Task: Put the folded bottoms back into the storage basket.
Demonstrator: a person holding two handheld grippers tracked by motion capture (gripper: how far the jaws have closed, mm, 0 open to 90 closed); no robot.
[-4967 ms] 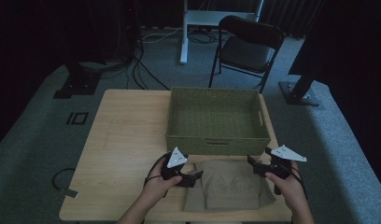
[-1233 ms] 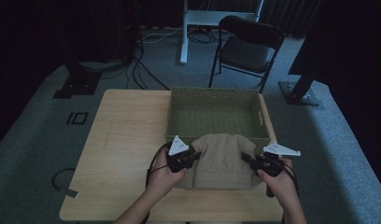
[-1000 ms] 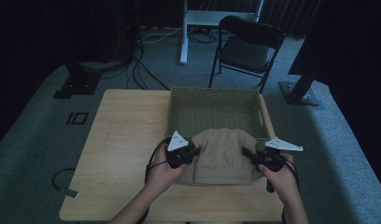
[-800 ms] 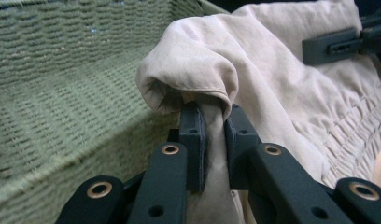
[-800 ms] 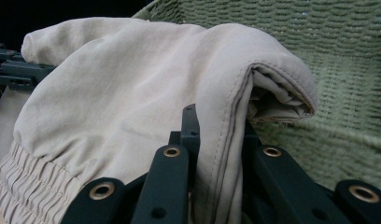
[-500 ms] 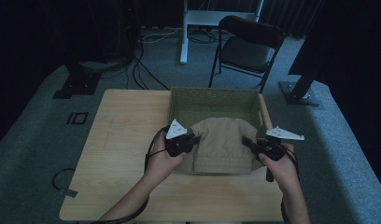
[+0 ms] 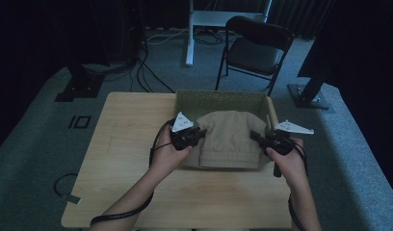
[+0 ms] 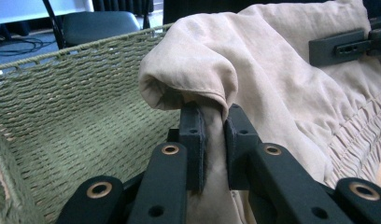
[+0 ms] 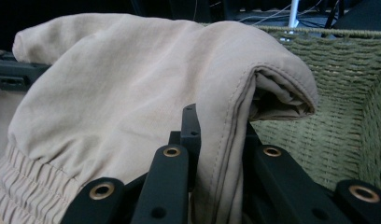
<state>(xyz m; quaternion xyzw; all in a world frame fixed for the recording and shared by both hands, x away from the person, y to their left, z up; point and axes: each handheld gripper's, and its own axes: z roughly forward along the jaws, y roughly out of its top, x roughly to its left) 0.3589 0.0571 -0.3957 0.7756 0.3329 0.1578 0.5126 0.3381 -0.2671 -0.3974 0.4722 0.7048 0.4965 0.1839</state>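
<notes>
A folded tan garment [image 7: 229, 139] with an elastic waistband hangs between my two grippers over the near rim of a green woven basket [image 7: 218, 98]. My left gripper [image 7: 200, 134] is shut on the garment's left edge, and the cloth [image 8: 254, 79] is pinched between its black pads [image 8: 192, 140]. My right gripper [image 7: 255, 135] is shut on the right edge, the folded hem [image 9: 235, 140] clamped in its jaws. The basket's inside [image 8: 81, 121] lies just beyond the cloth, and its woven wall [image 9: 338, 93] fills the right of the right gripper view.
The basket stands at the back of a light wooden table [image 7: 132, 130]. Behind the table are a black folding chair [image 7: 255, 48], a white desk leg [image 7: 189, 33] and cables on the grey floor. A black stand base [image 7: 312, 94] sits at the right.
Both grippers have lifted the garment off the table and carried it away from the person, so it now hangs over the basket's near rim.
</notes>
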